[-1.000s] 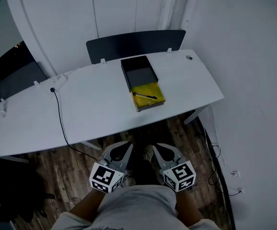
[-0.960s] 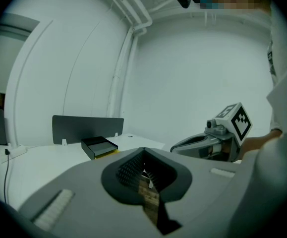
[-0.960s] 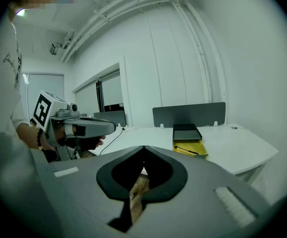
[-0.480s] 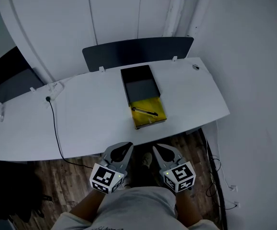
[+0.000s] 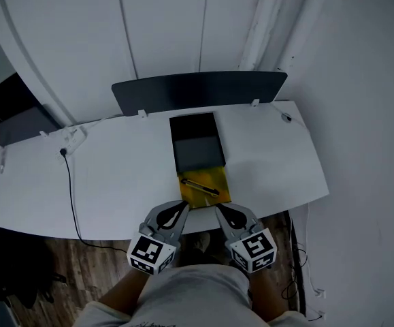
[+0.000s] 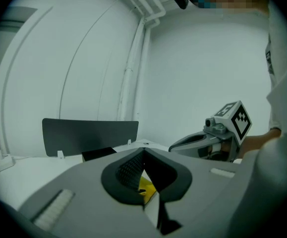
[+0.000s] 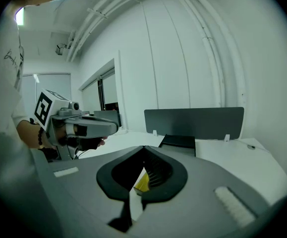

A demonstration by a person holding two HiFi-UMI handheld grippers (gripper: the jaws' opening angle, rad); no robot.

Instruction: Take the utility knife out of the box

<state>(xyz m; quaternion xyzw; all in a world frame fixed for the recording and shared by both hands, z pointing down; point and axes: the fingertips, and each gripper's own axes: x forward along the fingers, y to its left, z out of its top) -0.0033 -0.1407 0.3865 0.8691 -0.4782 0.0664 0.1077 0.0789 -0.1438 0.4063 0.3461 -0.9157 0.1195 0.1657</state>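
Both hand-held grippers, the left gripper (image 5: 181, 207) and the right gripper (image 5: 219, 210), are clenched shut with nothing between their jaws. They sit side by side at the near edge of a white desk (image 5: 115, 176). Just ahead of and between their tips, the utility knife (image 5: 200, 186) lies untouched on the yellow part of an open black box (image 5: 198, 152). Beyond the box stands a dark screen (image 5: 197, 90).
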